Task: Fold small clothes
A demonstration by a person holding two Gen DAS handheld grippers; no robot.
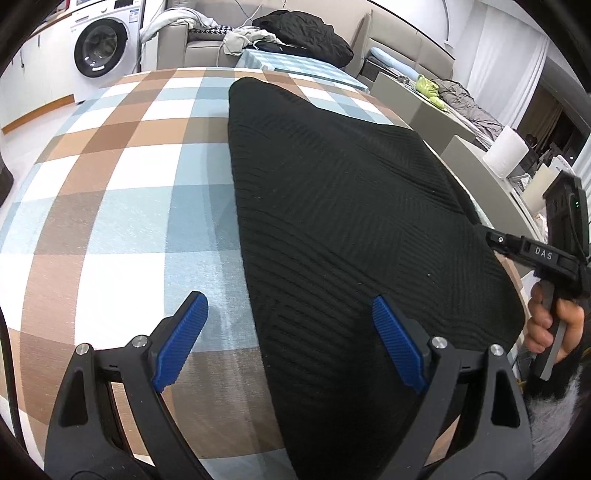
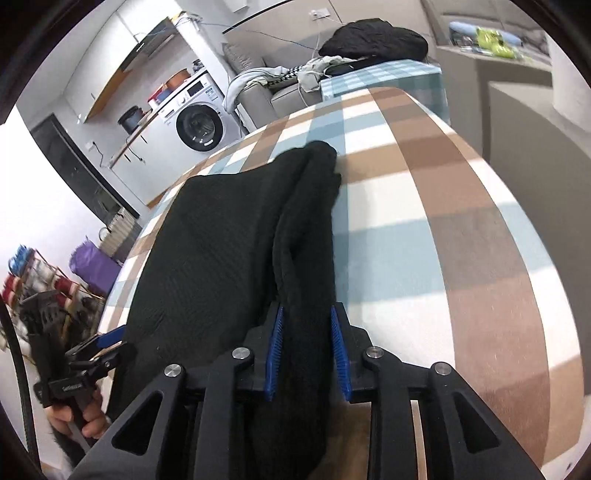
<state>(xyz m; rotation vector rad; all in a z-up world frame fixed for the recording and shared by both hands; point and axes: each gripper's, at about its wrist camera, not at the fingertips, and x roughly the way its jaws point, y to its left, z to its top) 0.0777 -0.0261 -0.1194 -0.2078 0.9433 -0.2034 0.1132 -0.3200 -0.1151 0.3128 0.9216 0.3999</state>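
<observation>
A black ribbed knit garment (image 1: 343, 206) lies spread on a checked tablecloth (image 1: 122, 192). My left gripper (image 1: 290, 325) is open just above the garment's near left edge, one blue pad over the cloth, the other over the knit. My right gripper (image 2: 306, 325) is shut on a bunched fold of the black garment (image 2: 221, 243) at its near right edge. The right gripper also shows at the right in the left wrist view (image 1: 517, 245), at the garment's edge. The left gripper shows at the lower left in the right wrist view (image 2: 107, 341).
A washing machine (image 1: 99, 48) stands beyond the table at the left. A sofa with piled clothes and a black jacket (image 1: 306, 31) is behind the table. A white paper roll (image 1: 506, 149) and grey boxes stand at the right. The checked table (image 2: 443, 221) extends right of the garment.
</observation>
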